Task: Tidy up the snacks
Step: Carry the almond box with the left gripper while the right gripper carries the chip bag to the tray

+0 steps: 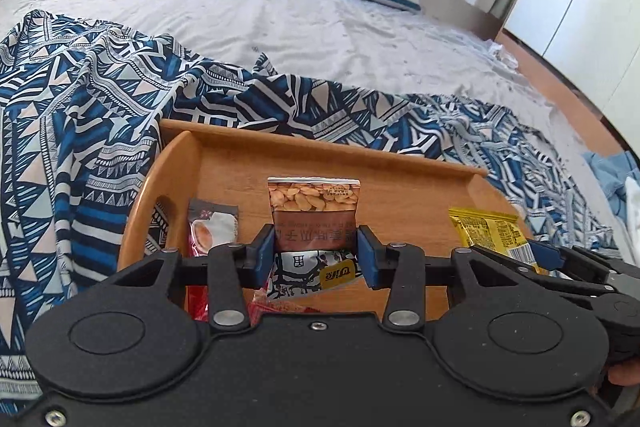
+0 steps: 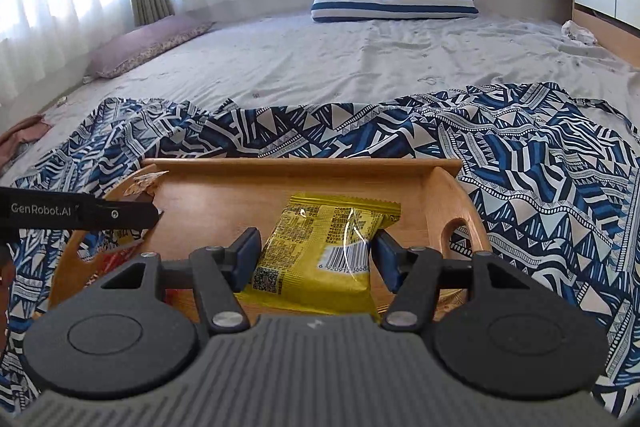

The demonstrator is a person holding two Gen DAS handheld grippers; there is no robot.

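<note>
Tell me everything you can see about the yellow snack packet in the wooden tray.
The yellow snack packet is a glossy, sealed pouch with crimped ends. Its side facing the camera carries dense black print, a white barcode patch and a small QR code. It looks puffed, and it lies tilted on the floor of the wooden tray, toward the tray's right end. The right gripper straddles it, with blue fingers at both sides; firm contact cannot be confirmed.

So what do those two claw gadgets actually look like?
Both are black plastic. The left gripper and right gripper each have two round discs on the body, hinged link bars with silver rivets, and blue pads on the fingers. White "GenRobot.AI" lettering marks the left one's side. No cables or sleeves show.
</note>
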